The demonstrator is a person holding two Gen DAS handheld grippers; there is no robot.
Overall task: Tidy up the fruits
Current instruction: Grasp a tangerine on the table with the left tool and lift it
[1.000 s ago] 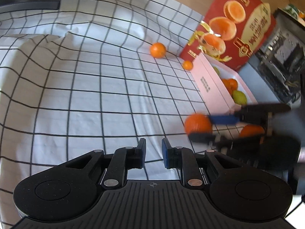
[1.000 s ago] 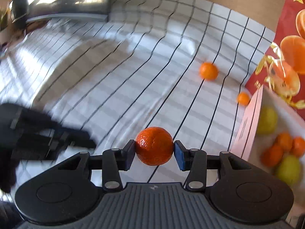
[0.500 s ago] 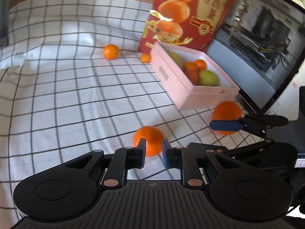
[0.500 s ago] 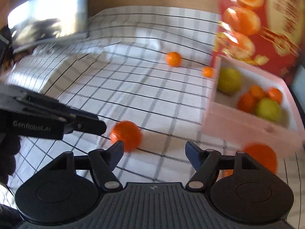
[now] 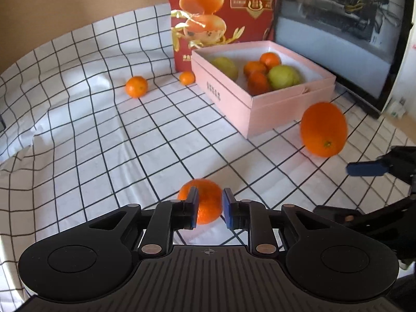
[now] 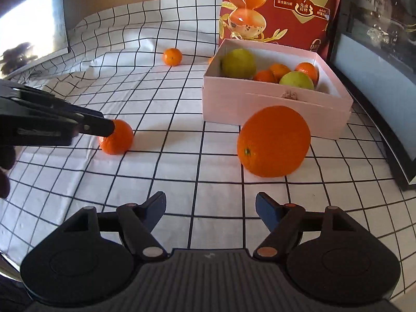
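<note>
A mandarin (image 5: 205,204) lies on the checked cloth just past my left gripper (image 5: 210,206). Its jaws are opening, stand only a little apart, and the pads do not press the fruit. In the right wrist view the left gripper (image 6: 104,127) reaches in from the left over that mandarin (image 6: 117,140). My right gripper (image 6: 210,202) is opening wide with nothing between its fingers. A large orange (image 6: 274,141) sits ahead of it, slightly right. The right gripper (image 5: 335,189) shows below the large orange (image 5: 323,130). The pink box (image 5: 234,98) holds two green fruits and three mandarins.
Two more mandarins lie at the back: one (image 5: 136,86) on the open cloth, a smaller one (image 5: 187,77) by the box corner. A red printed bag (image 5: 221,13) stands behind the box. A dark screen (image 5: 338,26) lines the right side. Another screen (image 6: 31,26) stands back left.
My right gripper let go of the mandarin, which now lies on the cloth, and opened wide. Both views swung toward the box. My left gripper came up to the mandarin and its jaws parted slightly.
</note>
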